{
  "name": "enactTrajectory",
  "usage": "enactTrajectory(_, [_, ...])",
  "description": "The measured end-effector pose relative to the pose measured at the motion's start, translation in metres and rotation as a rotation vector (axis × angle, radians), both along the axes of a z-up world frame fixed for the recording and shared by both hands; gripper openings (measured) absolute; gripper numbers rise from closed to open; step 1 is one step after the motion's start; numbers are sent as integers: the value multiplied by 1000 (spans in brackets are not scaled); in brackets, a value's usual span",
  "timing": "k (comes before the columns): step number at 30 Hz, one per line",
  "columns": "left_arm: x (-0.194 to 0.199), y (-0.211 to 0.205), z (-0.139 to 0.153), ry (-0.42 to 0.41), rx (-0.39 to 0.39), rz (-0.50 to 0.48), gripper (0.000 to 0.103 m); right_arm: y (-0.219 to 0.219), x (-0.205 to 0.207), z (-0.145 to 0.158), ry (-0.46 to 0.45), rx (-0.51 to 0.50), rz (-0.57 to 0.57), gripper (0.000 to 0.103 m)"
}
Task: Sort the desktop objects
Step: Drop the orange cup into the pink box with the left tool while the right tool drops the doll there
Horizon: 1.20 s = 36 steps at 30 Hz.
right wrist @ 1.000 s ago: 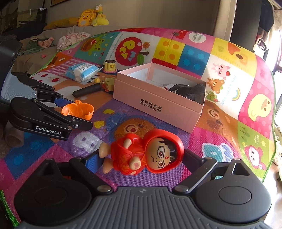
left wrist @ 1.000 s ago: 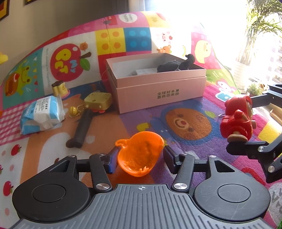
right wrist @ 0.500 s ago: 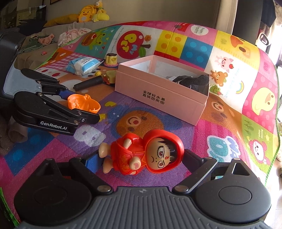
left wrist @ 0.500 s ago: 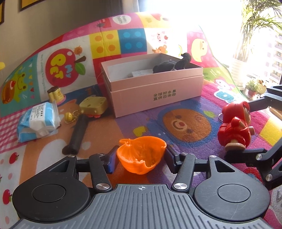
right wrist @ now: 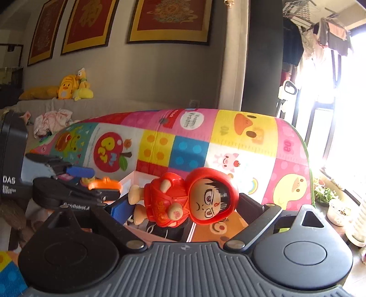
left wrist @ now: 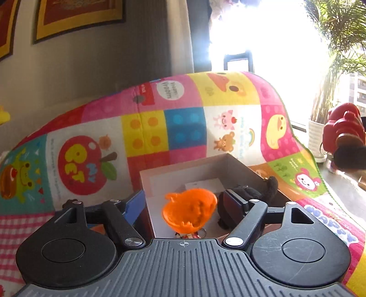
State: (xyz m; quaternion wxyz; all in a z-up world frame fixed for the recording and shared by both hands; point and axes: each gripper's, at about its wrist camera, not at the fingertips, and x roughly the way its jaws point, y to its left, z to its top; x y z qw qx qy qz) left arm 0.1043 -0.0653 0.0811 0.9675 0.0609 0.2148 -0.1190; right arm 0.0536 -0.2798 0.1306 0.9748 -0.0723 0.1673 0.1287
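Left wrist view: my left gripper is opening its jaws, and the orange cup sits loose between them over the pink box, a black plush at three o'clock. Right wrist view: my right gripper clamps the red doll crosswise, with the box's edge at nine o'clock.

One orange pumpkin-shaped cup, one red hooded doll, one pink box, one black plush toy inside that box. Behind the box, three framed pictures, two yellow plush toys.
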Motion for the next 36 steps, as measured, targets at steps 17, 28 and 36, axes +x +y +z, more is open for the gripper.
enactTrajectory(17, [-78,73,-66,51,-139,87,98,86,236,-60,624,151,-53,94])
enactTrajectory(28, [-77,90,-71,65,-235,89,100,64,214,-62,590,41,-96,100])
enactTrajectory(36, [-78,85,-68,59,-200,99,100,54,160,-23,419,63,-72,101])
